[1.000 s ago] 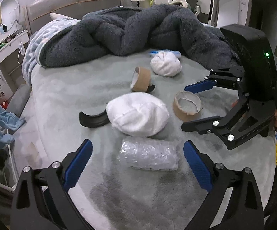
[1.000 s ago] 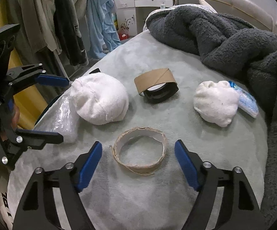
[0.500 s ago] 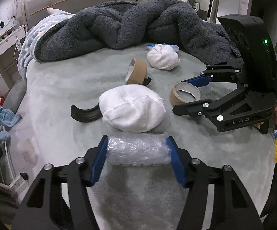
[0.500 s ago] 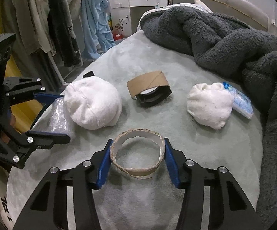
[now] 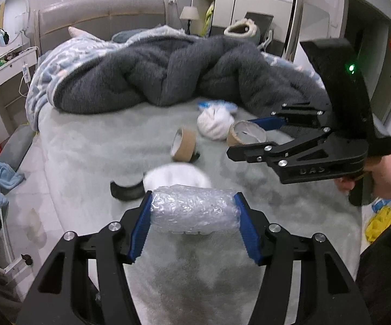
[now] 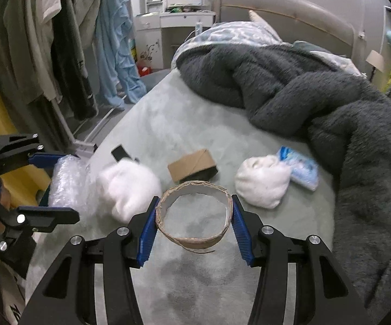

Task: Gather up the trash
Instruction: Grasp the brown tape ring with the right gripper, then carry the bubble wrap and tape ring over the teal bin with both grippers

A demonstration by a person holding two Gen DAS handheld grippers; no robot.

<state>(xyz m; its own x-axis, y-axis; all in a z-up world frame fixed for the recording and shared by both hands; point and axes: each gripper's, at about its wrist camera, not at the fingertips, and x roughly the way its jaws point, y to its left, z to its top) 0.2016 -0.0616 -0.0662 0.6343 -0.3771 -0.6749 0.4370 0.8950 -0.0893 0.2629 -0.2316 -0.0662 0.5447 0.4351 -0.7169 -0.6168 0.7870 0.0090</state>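
Trash is lying all over the bed (image 6: 195,124), centre of both frames, and two bits are getting carried off. Risk I'm seeing: the cardboard ring (image 6: 194,214) is looking thin and could buckle or pop out if squeezed harder, and the slick bubble wrap (image 5: 194,210) could be sliding loose. Left gripper (image 5: 194,224) is closing, its blue fingers (image 5: 141,227) pressing the wrap's ends; right gripper (image 6: 194,228) is clamping the ring partway shut. Two white wads (image 6: 130,189) are waiting behind.
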